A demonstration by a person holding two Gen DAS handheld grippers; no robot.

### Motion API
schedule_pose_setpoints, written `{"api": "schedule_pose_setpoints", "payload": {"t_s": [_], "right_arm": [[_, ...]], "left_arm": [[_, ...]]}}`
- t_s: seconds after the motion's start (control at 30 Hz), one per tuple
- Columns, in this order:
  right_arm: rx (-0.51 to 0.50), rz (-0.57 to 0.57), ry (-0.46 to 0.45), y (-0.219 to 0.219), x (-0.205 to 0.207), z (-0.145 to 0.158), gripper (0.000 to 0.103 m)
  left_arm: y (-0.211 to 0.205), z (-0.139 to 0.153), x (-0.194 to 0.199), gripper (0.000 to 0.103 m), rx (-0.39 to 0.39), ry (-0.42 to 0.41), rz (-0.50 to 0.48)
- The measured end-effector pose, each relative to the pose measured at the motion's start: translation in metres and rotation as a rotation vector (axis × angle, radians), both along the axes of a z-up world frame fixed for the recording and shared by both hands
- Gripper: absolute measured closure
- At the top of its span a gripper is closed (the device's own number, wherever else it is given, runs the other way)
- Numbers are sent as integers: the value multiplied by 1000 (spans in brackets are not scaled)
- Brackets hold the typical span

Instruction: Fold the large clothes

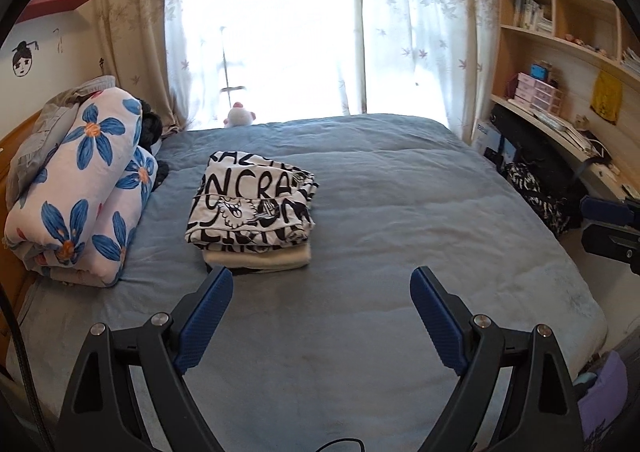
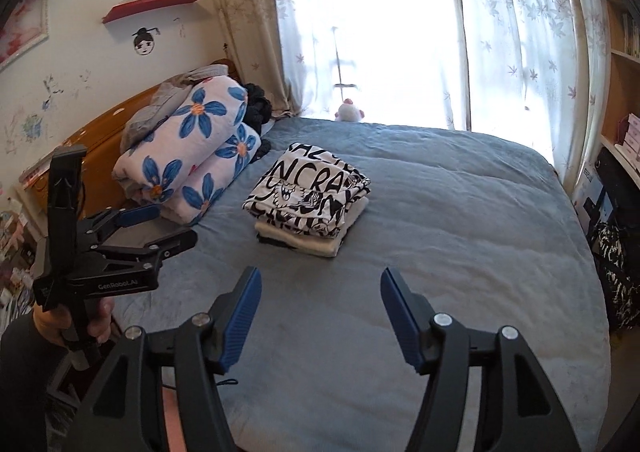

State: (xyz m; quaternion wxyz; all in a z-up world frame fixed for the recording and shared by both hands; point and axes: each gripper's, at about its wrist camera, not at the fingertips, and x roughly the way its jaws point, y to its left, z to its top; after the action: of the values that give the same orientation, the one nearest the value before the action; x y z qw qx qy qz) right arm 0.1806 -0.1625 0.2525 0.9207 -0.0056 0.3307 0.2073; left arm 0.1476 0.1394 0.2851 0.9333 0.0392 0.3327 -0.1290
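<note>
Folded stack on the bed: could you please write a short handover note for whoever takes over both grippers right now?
Left gripper: open, holding nothing, hovering above the blue bedcover near the bed's front edge.
Right gripper: open, holding nothing, likewise above the cover.
Clothes: black-and-white printed garment lies folded on top of a cream folded piece, with something dark beneath; the stack sits mid-bed, beside the rolled floral quilt.
Done: the stack looks neatly folded.
Left: no unfolded garment shows on the bed; probably fetch the next one.
</note>
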Motion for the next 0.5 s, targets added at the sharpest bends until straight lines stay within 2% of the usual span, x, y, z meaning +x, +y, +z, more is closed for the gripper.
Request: {"api": "schedule_pose_setpoints", "payload": {"t_s": [0.13, 0.2, 0.23, 0.33, 0.5], "right_arm": [[-62, -7, -31, -3, -27, -7, 40], [-69, -9, -29, -3, -34, -17, 35], [-58, -11, -15, -5, -36, -27, 32], [-28, -35, 10, -7, -39, -56, 31], [-18, -143, 43, -10, -39, -122, 31]], "left_arm": [[-18, -8, -33, 13, -23, 18, -49], [-24, -17, -45, 11, -23, 23, -59], [-28, -24, -50, 10, -14, 32, -59], [-36, -48, -64, 9, 14, 27, -33], [-45, -99, -77, 9, 23, 40, 25]]}}
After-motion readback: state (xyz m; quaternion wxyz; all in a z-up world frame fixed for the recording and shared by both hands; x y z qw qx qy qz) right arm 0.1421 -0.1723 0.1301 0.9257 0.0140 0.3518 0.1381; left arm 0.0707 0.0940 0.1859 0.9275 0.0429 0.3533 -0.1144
